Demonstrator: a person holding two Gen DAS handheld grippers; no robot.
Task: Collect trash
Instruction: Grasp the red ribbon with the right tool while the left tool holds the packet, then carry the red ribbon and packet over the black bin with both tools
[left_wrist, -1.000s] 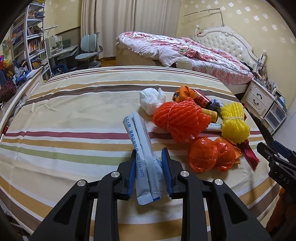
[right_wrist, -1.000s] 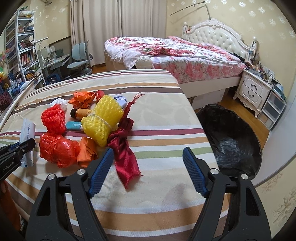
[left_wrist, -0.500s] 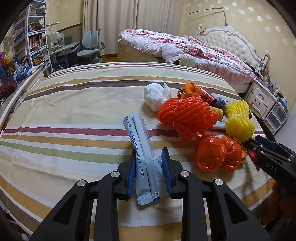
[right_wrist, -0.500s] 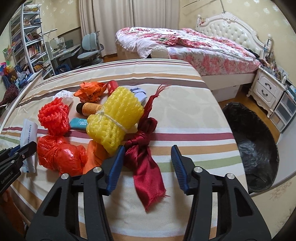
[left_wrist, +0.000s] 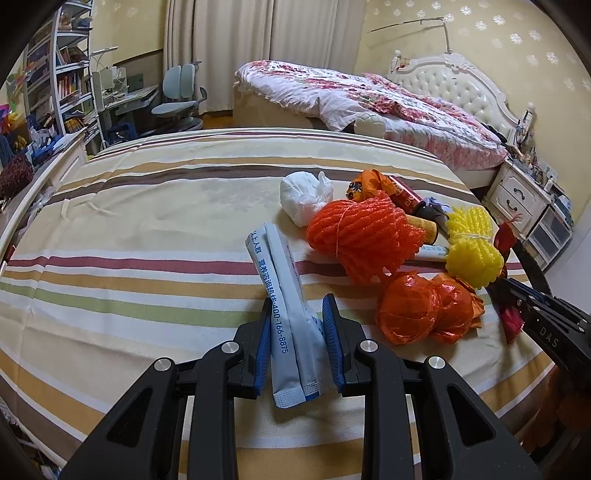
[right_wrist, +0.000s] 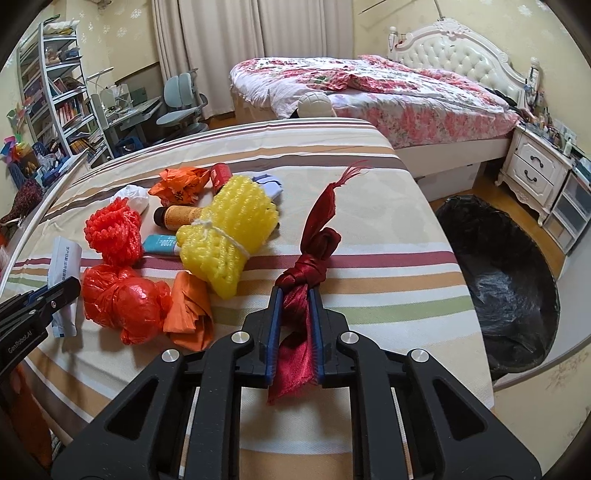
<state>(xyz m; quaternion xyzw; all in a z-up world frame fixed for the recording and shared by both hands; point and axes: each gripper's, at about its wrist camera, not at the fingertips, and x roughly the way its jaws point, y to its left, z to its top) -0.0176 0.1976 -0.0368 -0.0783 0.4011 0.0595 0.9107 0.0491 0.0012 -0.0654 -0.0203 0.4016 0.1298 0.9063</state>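
My left gripper (left_wrist: 297, 325) is shut on a pale blue packet (left_wrist: 286, 295) printed with blue text, held over the striped bedspread (left_wrist: 147, 229). My right gripper (right_wrist: 295, 314) is shut on a dark red knotted ribbon (right_wrist: 314, 254). Between them lies a pile of trash: an orange foam net (left_wrist: 364, 238), a yellow foam net (right_wrist: 225, 236), a red plastic bag (right_wrist: 122, 299), a white plastic wad (left_wrist: 303, 197), an orange wrapper (right_wrist: 181, 184) and a brown bottle (right_wrist: 177, 217). A bin lined with a black bag (right_wrist: 506, 288) stands on the floor to the right of the bed.
A second bed with a floral cover (right_wrist: 369, 85) stands behind. A white nightstand (right_wrist: 535, 173) is at the right, past the bin. A desk, chair (left_wrist: 177, 99) and bookshelf (left_wrist: 55, 85) line the far left wall.
My right gripper moved forward to the red ribbon and closed on it. My left gripper has kept its hold on the blue packet and hardly moved.
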